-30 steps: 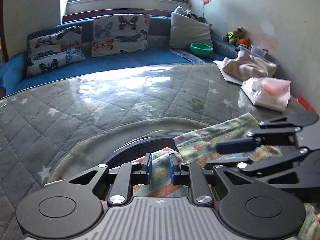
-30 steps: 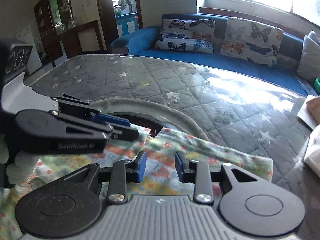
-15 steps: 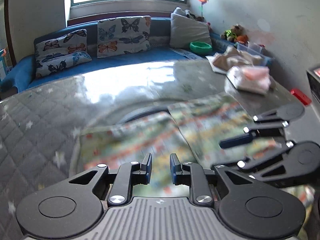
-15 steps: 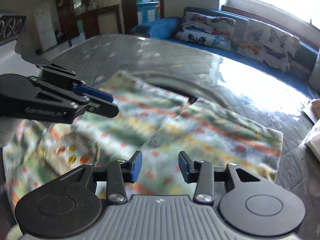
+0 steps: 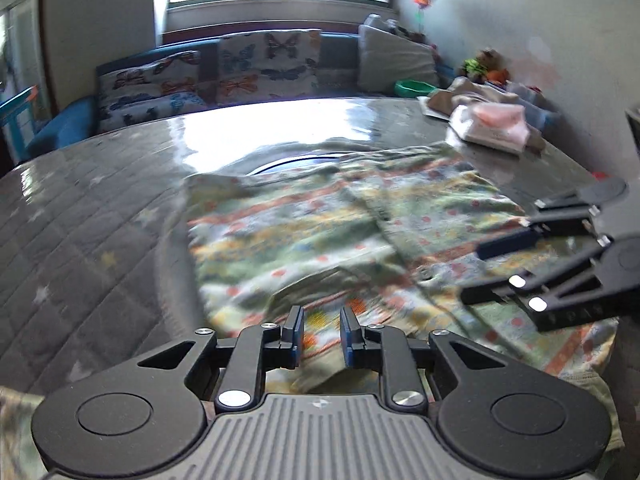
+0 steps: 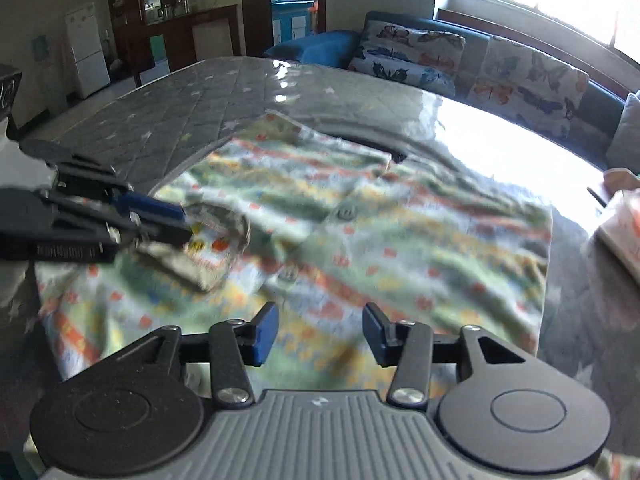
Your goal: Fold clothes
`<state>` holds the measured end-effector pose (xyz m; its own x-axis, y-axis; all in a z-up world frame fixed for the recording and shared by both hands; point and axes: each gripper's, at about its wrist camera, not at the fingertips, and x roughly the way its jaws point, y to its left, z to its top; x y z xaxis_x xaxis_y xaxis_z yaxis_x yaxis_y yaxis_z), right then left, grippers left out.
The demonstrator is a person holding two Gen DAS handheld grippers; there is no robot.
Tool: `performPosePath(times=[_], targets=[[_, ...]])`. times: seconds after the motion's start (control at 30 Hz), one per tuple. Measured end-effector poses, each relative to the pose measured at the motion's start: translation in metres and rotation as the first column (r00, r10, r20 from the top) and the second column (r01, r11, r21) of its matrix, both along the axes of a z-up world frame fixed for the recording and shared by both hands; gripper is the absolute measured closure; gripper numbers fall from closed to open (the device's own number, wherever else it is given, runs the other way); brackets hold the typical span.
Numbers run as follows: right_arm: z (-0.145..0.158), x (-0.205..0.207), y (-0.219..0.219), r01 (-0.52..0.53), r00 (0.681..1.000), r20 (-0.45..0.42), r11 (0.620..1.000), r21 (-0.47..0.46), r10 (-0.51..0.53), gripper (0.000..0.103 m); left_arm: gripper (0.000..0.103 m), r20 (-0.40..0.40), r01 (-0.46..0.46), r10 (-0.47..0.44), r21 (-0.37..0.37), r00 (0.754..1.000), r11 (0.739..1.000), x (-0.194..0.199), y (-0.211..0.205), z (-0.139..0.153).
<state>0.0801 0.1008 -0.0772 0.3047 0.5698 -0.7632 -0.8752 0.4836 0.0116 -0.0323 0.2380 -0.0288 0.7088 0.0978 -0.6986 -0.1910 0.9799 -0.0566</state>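
A green, yellow and orange patterned button-up garment [image 5: 320, 232] lies spread on the grey quilted table [image 5: 100, 240]. At its near edge my left gripper [image 5: 321, 334] is shut on a raised fold of the fabric. The right wrist view shows that gripper [image 6: 176, 220] at the left with a bunched bit of the garment [image 6: 380, 232] at its blue tips. My right gripper [image 6: 320, 332] hovers over the near hem with its jaws opening; only flat cloth lies below them, none pinched. It shows again in the left wrist view as the right gripper [image 5: 472, 274].
A stack of folded pale clothes [image 5: 492, 128] sits at the table's far right. Behind the table runs a blue sofa with butterfly cushions [image 5: 248, 68] and a green bowl [image 5: 414, 88]. A dark cabinet [image 6: 168, 20] and a white fridge [image 6: 86, 48] stand far left.
Both grippers drew back toward the near edge, and the garment now lies spread much wider across the table. The right jaws widened and let go of the cloth; the left grip stayed.
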Motion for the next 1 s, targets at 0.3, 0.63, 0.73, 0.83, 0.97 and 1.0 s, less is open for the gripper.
performPosePath(times=[0.3,0.63,0.73,0.83,0.97,1.0], targets=[[0.002,-0.013,-0.023,0.041,0.999,-0.002,0.999,0.035,-0.041,0.045,0.08,0.036,-0.162,0.162,-0.016,0.986,0.987,-0.064,0.033,0.003],[-0.002,-0.02,-0.03,0.064,0.998,-0.004,0.996,0.058,-0.064,0.029,0.08,0.012,-0.397,0.397,0.024,0.918,0.917,-0.127,0.094,-0.005],[-0.003,-0.022,-0.031,0.069,0.998,-0.004,0.996,0.064,-0.069,0.023,0.08,0.014,-0.46,0.459,0.05,0.888,0.887,-0.142,0.116,-0.006],[-0.005,-0.022,-0.032,0.081,0.997,-0.01,0.994,0.069,-0.081,0.017,0.081,0.014,-0.49,0.49,0.053,0.872,0.87,-0.149,0.13,-0.006],[-0.006,-0.023,-0.033,0.092,0.996,-0.011,0.993,0.078,-0.092,0.014,0.081,0.001,-0.489,0.49,0.084,0.871,0.868,-0.145,0.128,-0.005],[-0.006,-0.024,-0.033,0.096,0.995,-0.012,0.992,0.079,-0.095,0.014,0.081,-0.003,-0.488,0.49,0.086,0.871,0.868,-0.144,0.126,-0.004]])
